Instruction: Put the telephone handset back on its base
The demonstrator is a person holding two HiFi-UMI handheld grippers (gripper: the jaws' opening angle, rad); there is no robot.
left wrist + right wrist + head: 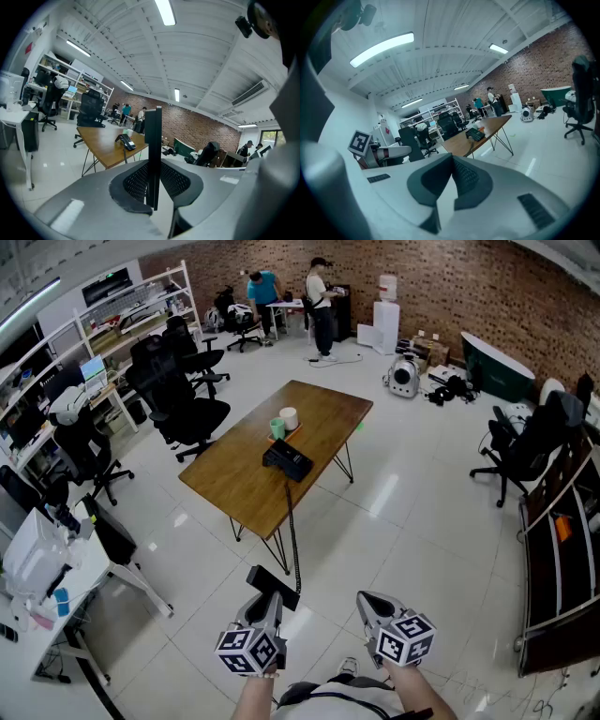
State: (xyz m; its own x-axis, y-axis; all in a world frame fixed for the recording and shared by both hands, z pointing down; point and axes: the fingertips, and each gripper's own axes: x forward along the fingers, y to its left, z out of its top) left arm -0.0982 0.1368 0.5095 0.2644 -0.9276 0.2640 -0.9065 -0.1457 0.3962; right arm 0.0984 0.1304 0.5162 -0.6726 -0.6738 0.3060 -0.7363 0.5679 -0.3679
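Observation:
The black telephone base point(287, 460) sits on a wooden table point(323, 413) in the middle of the room, well ahead of me. A dark cord point(294, 540) runs from it down to the black handset point(273, 585). My left gripper point(267, 604) is shut on that handset low in the head view. In the left gripper view the handset point(153, 140) stands edge-on between the pads, with the base point(125, 141) far off. My right gripper point(373, 607) is beside it, shut and holding nothing; its pads point(464, 176) meet in the right gripper view, and the base point(476, 134) shows far behind.
A green cup point(277, 427) and a white roll point(289, 417) stand on the table behind the base. Black office chairs point(187, 399) crowd the left, another chair point(525, 442) is at the right. A white desk point(56, 568) is near left, dark shelving point(562, 549) right. Two people point(319, 292) stand at the back.

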